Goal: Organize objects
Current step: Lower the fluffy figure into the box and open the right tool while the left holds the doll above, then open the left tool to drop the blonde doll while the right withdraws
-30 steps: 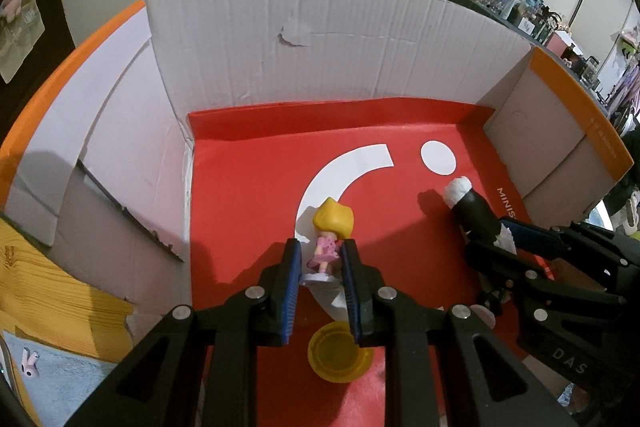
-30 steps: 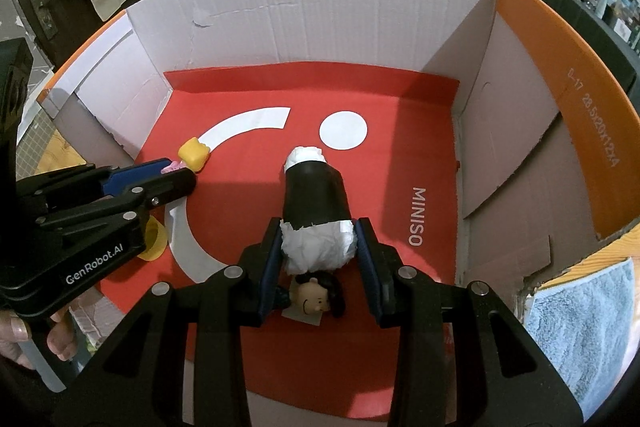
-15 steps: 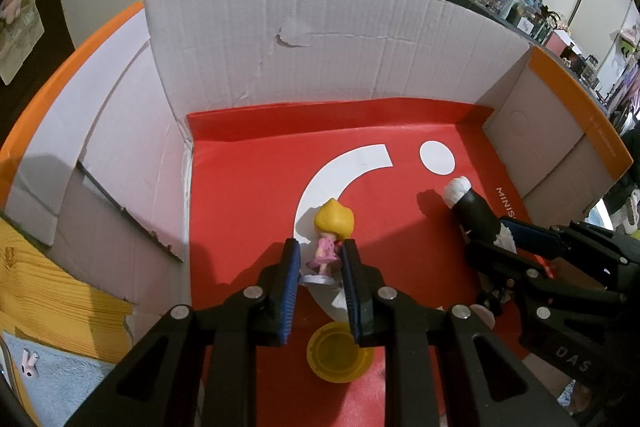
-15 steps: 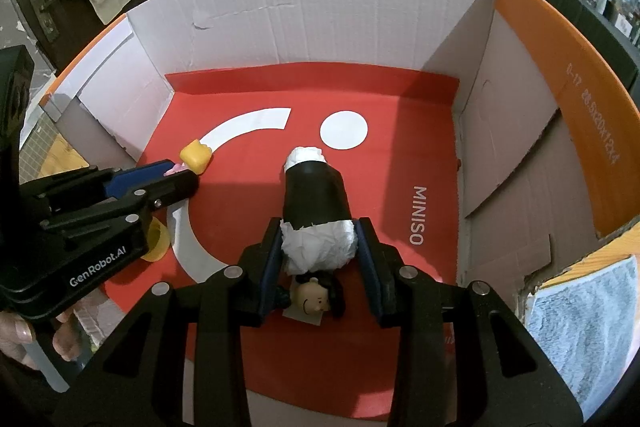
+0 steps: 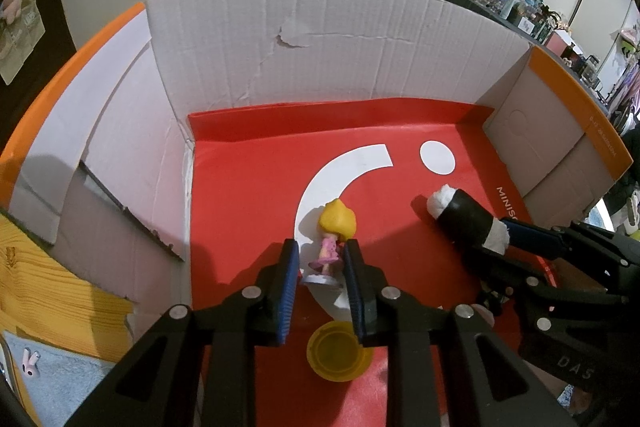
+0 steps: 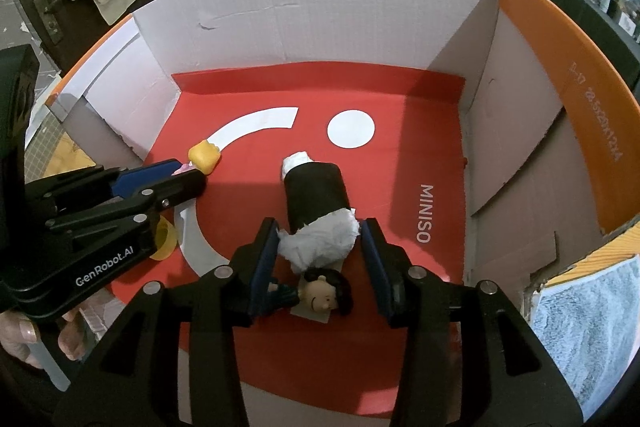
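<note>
Inspection of hazards, nearest first. In the left wrist view a yellow cap [image 5: 338, 350] lies open side up on the red liner [image 5: 248, 195] just beneath the left gripper [image 5: 321, 267]; any downward push there could strike or flip it. The left gripper stands narrow around the blonde figurine [image 5: 332, 241], which is upright on its round base on the white arc; the right pad appears against the dress while a slit shows on the left, so the hold looks nearly released. Risk: a one-sided drag on withdrawal would likely topple this top-heavy figure. In the right wrist view the right gripper [image 6: 320, 247] has just been opening; gaps show on both sides of the black cylinder [image 6: 314, 197] with white stuffing, which lies on the liner between the pads. A dark-haired figurine [image 6: 324, 293] lies on its card directly below those pads. Risk: the round cylinder may roll once free, and a low retreat could snag the stuffing or scrape the figurine beneath. The two grippers work near each other, so crossing paths is a collision concern. Farther off, the cardboard box [image 6: 320, 11] walls are creased and torn; a knock could fold a flap inward.
</note>
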`<state>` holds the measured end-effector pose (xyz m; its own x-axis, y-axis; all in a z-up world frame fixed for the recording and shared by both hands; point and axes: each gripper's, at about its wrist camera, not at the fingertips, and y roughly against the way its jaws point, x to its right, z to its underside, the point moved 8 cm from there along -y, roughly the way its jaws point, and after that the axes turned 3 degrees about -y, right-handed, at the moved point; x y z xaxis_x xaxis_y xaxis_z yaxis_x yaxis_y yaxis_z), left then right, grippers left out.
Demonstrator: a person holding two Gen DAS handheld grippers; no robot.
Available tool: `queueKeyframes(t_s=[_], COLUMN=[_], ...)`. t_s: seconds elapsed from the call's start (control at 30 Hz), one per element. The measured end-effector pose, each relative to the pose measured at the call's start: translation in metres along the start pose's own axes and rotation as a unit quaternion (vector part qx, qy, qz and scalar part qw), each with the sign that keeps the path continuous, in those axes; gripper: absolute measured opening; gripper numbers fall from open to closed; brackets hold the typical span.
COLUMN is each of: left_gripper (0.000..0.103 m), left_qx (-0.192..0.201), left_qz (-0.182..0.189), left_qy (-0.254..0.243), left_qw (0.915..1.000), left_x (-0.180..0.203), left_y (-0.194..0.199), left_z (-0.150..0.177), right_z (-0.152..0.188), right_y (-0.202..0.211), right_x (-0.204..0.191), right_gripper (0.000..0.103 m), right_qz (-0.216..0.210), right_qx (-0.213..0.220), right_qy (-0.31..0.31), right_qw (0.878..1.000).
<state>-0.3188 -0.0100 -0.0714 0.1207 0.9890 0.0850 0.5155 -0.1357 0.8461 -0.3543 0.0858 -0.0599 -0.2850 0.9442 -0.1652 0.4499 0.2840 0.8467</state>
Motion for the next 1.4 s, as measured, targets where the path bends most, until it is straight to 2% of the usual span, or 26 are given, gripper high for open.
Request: queueKeyframes(t_s=[0.13,0.2,0.23,0.43,0.87,0.97,1.07,1.4], left_gripper=[0.025,0.034,0.035,0.035,0.035,0.036,0.041,0.042], left_qx=[0.000,0.002,0.004,0.008,0.016,0.020,0.026,0.035], left_qz=[0.000,-0.001,-0.003,-0.005,-0.008,-0.008,-0.010,-0.009], left_qy=[0.000,0.000,-0.001,-0.004,-0.008,-0.010,-0.010,-0.015], left_qw=[1.0000,1.0000,1.0000,0.9999,0.9998,0.9997,0.9996,0.9992], left_x=[0.000,0.000,-0.001,-0.003,0.001,0.002,0.003,0.013], left_y=[0.000,0.000,0.000,0.000,0.012,0.016,0.022,0.038], left_z=[0.000,0.000,-0.001,-0.002,-0.002,-0.001,0.000,0.009], right_z=[0.000,0.000,0.000,0.001,0.004,0.005,0.006,0.013], right_y=[0.000,0.000,0.000,0.002,0.010,0.014,0.020,0.033], right_x=[-0.001,-0.001,-0.002,-0.007,-0.012,-0.013,-0.015,-0.020], right_gripper=[0.041,0.042,0.042,0.048,0.049,0.057,0.058,0.058], right_qz=[0.000,0.000,0.000,-0.002,-0.006,-0.008,-0.009,-0.012], right_qx=[0.001,0.002,0.002,0.006,0.014,0.018,0.022,0.033], right_qy=[0.001,0.001,0.002,0.005,0.004,0.006,0.008,0.009], right_qw=[1.000,1.000,1.000,1.000,1.000,1.000,1.000,0.999])
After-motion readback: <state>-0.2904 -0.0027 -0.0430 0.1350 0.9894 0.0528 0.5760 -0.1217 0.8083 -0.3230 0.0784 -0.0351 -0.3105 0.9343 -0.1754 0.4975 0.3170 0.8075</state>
